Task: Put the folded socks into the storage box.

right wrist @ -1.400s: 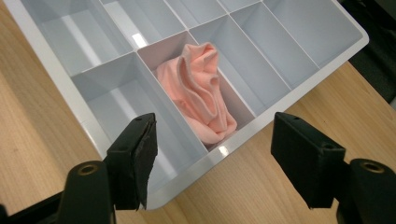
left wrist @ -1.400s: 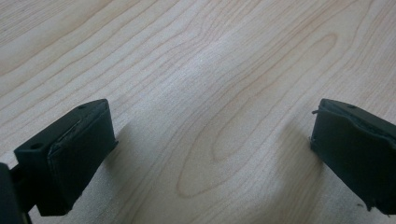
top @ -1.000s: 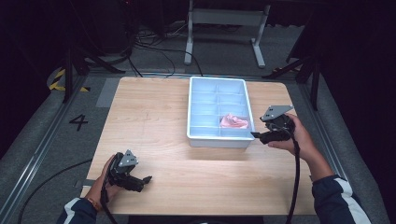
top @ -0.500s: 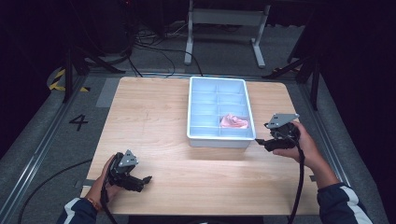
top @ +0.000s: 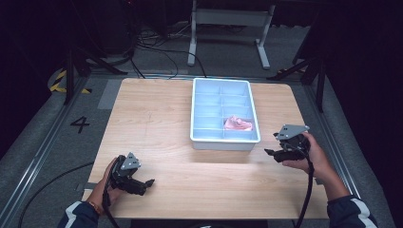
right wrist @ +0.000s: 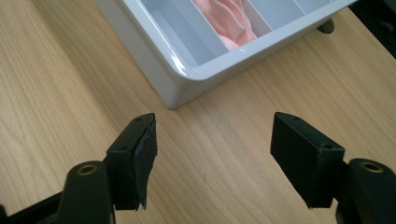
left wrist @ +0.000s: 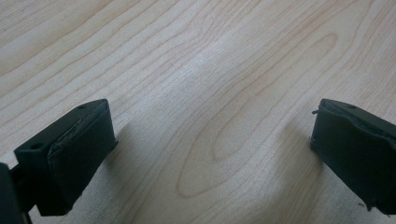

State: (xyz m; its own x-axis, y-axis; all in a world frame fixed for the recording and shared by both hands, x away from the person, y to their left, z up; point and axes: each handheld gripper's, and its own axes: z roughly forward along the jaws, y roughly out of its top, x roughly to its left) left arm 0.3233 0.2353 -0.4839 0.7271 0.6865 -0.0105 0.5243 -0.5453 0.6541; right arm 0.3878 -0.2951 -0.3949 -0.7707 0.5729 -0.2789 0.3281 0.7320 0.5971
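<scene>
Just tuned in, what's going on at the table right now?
A person holds a gripper in each hand over a wooden table. Both are open and empty. The left gripper sits low near the front edge. The right gripper hangs beside the near right corner of a white divided tray, which holds a pink cloth.

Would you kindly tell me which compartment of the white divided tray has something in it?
The right-hand column's second compartment from the near end of the white divided plastic tray: it holds a crumpled pink cloth, while the others look empty.
</scene>
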